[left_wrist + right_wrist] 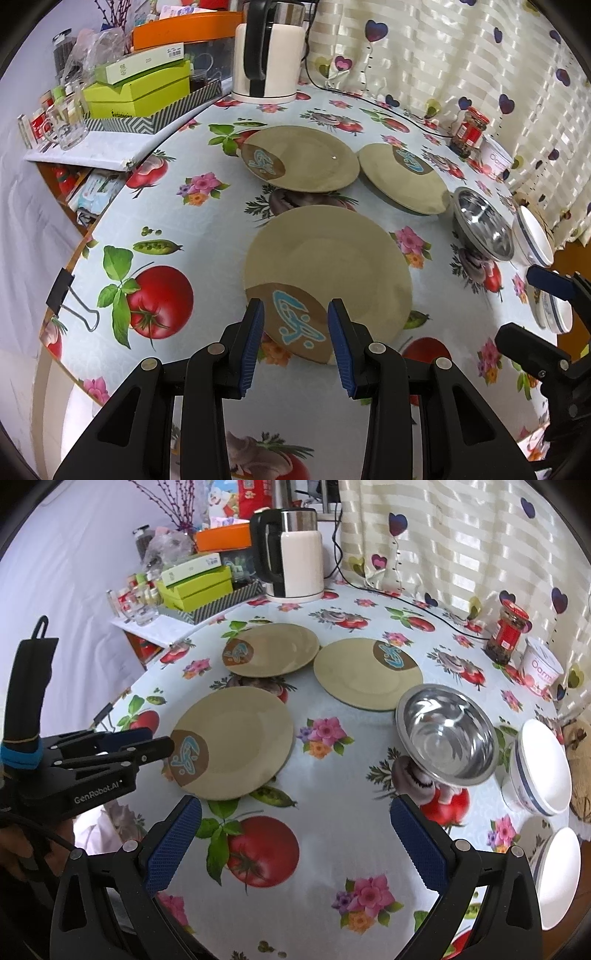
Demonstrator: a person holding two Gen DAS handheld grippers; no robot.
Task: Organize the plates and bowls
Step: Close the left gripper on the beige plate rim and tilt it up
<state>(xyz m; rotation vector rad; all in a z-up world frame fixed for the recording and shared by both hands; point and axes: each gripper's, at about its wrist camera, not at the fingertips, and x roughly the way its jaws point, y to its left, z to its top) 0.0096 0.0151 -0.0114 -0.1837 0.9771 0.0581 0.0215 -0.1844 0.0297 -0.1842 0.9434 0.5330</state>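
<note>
Three beige plates with a brown patch and blue motif lie flat on the table: a near plate [328, 266], a far left plate [306, 158] and a far right plate [402, 177]. My left gripper [295, 325] is open, its blue pads on either side of the near plate's patterned front edge. It grips nothing. A steel bowl [447, 731] stands to the right, with one white blue-rimmed bowl [539, 768] beyond it and another white bowl [557, 875] nearer. My right gripper [295, 834] hangs wide open over bare tablecloth, short of the steel bowl.
A white kettle [295, 554] and its cord stand at the back. Green boxes [136, 88] and glassware crowd a shelf at the left. A red-lidded jar [508, 635] and a white tub [541, 668] stand by the curtain. A binder clip [70, 299] holds the cloth at the table's left edge.
</note>
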